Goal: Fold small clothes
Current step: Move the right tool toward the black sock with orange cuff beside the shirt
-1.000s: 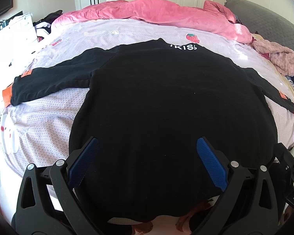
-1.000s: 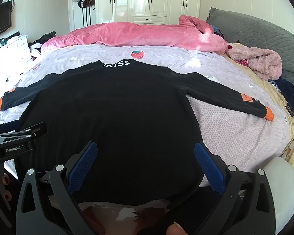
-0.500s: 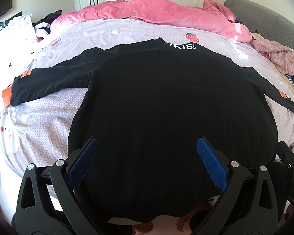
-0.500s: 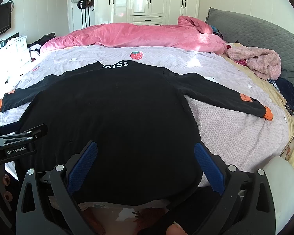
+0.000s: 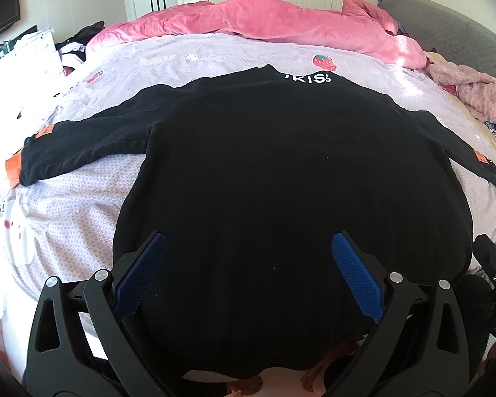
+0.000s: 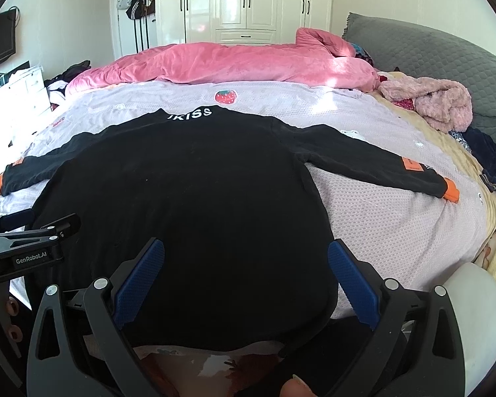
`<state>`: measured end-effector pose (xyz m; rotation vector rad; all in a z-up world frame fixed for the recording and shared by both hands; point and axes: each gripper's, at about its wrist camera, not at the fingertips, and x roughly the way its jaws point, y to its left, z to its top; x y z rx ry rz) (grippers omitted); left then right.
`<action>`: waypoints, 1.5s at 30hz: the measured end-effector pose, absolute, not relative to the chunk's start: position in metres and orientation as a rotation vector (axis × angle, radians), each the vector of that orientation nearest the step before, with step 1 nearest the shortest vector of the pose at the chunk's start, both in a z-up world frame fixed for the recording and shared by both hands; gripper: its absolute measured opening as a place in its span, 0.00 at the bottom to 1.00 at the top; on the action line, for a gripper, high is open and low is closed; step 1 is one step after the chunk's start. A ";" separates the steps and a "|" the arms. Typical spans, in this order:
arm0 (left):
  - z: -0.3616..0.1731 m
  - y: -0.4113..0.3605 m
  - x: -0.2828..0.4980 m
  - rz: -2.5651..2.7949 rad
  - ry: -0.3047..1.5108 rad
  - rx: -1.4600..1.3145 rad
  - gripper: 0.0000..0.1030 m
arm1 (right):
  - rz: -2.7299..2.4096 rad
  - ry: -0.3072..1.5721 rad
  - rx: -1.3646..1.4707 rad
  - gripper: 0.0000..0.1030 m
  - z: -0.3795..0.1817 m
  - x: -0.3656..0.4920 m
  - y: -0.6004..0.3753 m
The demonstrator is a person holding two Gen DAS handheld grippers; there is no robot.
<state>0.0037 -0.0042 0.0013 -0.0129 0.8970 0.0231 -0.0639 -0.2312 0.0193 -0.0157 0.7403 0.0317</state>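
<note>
A black long-sleeved top (image 5: 281, 172) (image 6: 188, 192) with white lettering at the collar lies flat on the bed, both sleeves spread out, orange cuffs at their ends. My left gripper (image 5: 248, 258) hovers open over the hem, nothing between its blue pads (image 5: 142, 274). My right gripper (image 6: 246, 264) is also open above the hem's right part, its blue pads (image 6: 350, 281) apart and holding nothing. The left gripper's body (image 6: 26, 248) shows at the left edge of the right wrist view.
The bed has a lilac sheet (image 5: 82, 205) (image 6: 396, 218) with a strawberry print. A pink duvet (image 6: 234, 63) lies across the far side, a fluffy pink garment (image 6: 433, 102) and a grey headboard (image 6: 446, 59) at right. White wardrobes (image 6: 248, 3) stand behind.
Both grippers have lifted and drawn back slightly, so the top sits a little farther off in both views. The top itself has not moved.
</note>
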 end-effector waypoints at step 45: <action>0.061 -0.079 0.132 -0.115 0.853 -0.023 0.91 | -0.194 0.760 0.242 0.96 0.030 0.018 -0.361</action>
